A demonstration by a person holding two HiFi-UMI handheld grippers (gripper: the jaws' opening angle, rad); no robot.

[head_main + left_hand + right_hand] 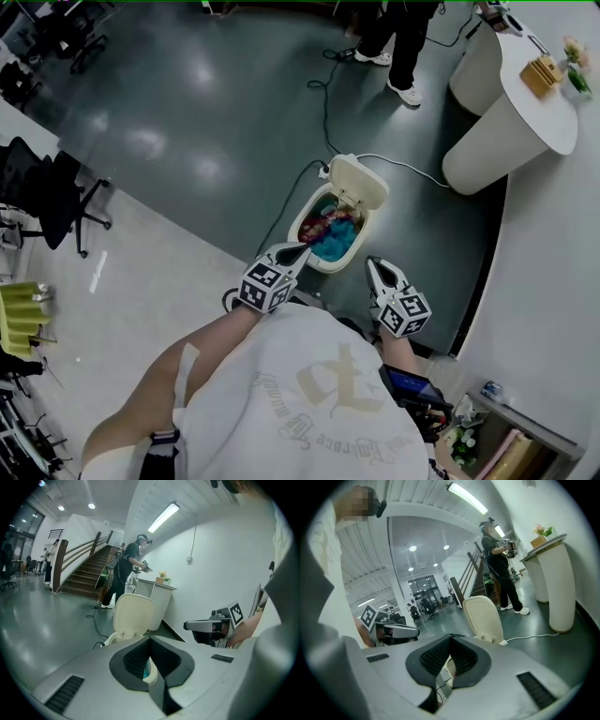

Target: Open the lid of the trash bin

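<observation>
The cream trash bin stands on the dark floor just ahead of me. Its lid is swung up and back, and colourful blue and red rubbish shows inside. The upright lid also appears in the left gripper view, and the same lid in the right gripper view. My left gripper hovers over the bin's near rim, shut and holding nothing. My right gripper hangs just right of the bin, apart from it, also shut and empty.
A white cable and a black cable run across the floor to the bin's far side. A white curved counter stands at the right. A person stands beyond the bin. A black office chair is at the left.
</observation>
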